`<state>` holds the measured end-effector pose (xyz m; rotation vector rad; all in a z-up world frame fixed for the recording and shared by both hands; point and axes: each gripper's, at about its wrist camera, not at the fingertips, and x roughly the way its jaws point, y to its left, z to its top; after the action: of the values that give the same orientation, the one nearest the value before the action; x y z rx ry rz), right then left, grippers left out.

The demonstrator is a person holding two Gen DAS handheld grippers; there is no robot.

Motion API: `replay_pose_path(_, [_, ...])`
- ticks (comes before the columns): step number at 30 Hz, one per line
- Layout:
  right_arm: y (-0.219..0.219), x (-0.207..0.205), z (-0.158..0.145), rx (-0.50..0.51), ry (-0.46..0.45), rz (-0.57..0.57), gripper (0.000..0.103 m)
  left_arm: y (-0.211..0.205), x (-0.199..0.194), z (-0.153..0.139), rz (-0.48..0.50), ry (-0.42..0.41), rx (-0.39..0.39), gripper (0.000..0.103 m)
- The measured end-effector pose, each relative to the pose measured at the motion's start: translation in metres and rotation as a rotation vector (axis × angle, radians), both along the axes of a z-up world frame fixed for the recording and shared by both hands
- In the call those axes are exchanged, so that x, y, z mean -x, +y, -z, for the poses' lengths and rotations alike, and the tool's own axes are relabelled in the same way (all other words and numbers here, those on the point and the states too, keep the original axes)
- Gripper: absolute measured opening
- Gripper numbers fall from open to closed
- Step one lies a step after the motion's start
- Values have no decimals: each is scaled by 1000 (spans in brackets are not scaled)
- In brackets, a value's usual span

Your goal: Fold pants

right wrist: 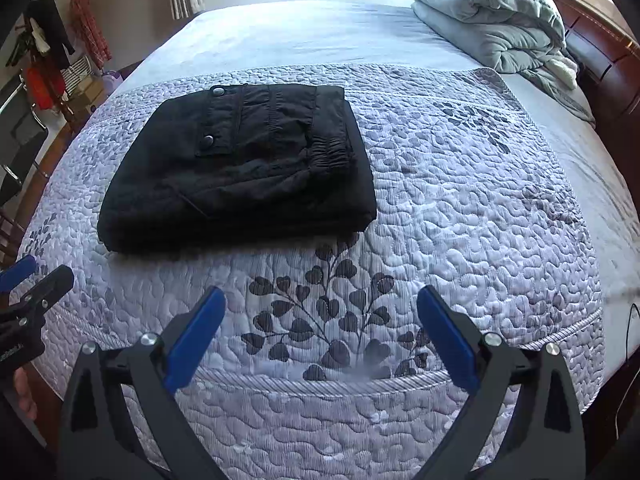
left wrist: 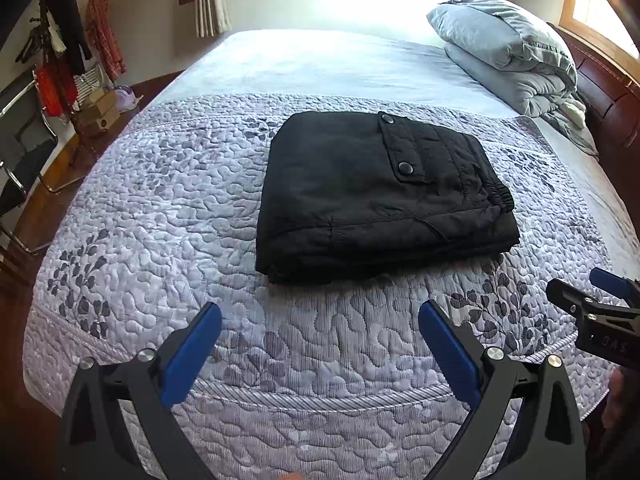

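Observation:
Black pants [left wrist: 376, 196] lie folded into a thick rectangle on the quilted bed cover, a snap-buttoned pocket flap on top; the right wrist view shows the pants [right wrist: 240, 168] up and to the left. My left gripper [left wrist: 320, 316] hangs open above the quilt, short of the pants' near edge, nothing between its blue pads [left wrist: 192, 356]. Wide open too, my right gripper [right wrist: 322, 300] hovers over a leaf print to the right of the pants. Each gripper appears at the edge of the other's view: right gripper [left wrist: 592, 304], left gripper [right wrist: 28, 292].
The lilac quilt [left wrist: 200, 208] covers the near part of the bed. A folded grey comforter with a pillow [left wrist: 516, 56] sits at the far right by the dark wood headboard [left wrist: 608, 92]. A clothes rack [left wrist: 60, 52], boxes and a chair [left wrist: 20, 152] stand on the floor at left.

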<state>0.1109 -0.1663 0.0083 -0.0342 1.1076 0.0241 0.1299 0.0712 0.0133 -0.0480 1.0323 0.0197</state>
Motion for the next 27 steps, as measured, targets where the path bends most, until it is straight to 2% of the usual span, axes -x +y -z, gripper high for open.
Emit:
replay_pose_path(4, [0,3,-3,0,-5,-2,96,-1,2,-1,-8,2,-45,99])
replay_pose_path(10, [0,7,-5,-26,-2,-12,96,0,5,1,-10,17,-14,99])
replay_pose_path(15, [1,11,-9,-40,-9,-27,96,-1,8,-6,-15,-1,-6,99])
replay_pose_path(27, [6,9,-6,-37,-5,-41,97,-5,5,-8,2,-9,-13,99])
